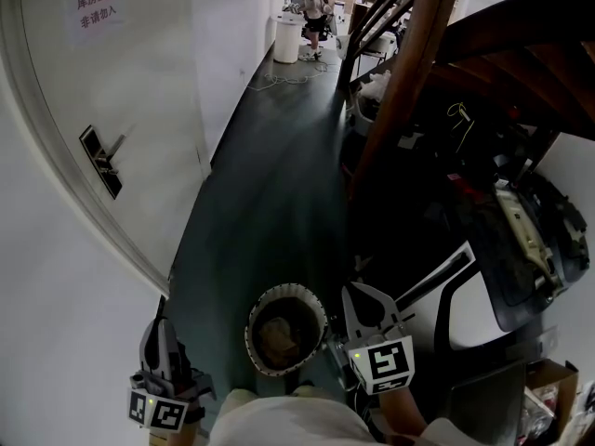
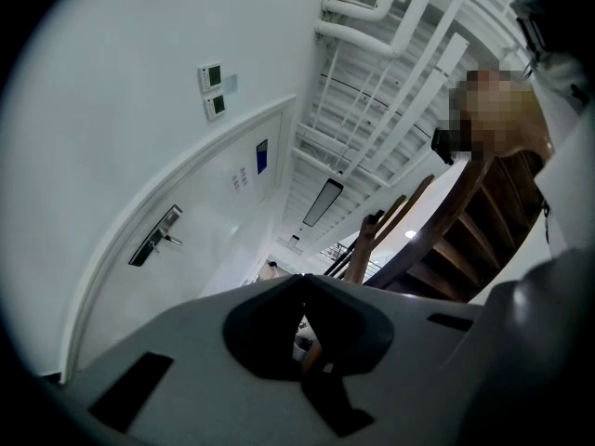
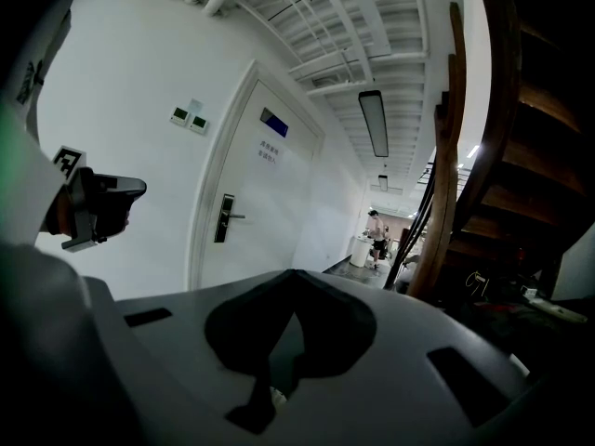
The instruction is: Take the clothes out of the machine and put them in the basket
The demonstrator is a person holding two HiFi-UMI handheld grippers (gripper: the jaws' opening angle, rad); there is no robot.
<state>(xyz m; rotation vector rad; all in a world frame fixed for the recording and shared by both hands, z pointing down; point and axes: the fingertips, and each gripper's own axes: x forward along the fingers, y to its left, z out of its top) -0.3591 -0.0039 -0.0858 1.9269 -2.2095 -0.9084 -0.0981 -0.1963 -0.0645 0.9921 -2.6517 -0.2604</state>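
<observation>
A round basket [image 1: 254, 327] with a pale rim stands on the dark floor just in front of me, and a brownish cloth [image 1: 282, 335] lies in it. Left of the basket, near the white wall, my left gripper [image 1: 161, 317] is shut and holds nothing; its tips meet in the left gripper view [image 2: 302, 279]. My right gripper [image 1: 359, 292] hangs just right of the basket, also shut and empty, with its jaws closed to a point [image 3: 296, 273]. A white machine [image 1: 476, 307] with a dark front stands to the right. Whether clothes are inside it does not show.
A white door with a black handle [image 1: 100, 161] curves along the left. A wooden staircase [image 1: 409, 72] and dark clutter [image 1: 521, 221] fill the right. The dark corridor floor [image 1: 279, 156] runs ahead to a white bin [image 1: 287, 38] and a distant person [image 1: 311, 7].
</observation>
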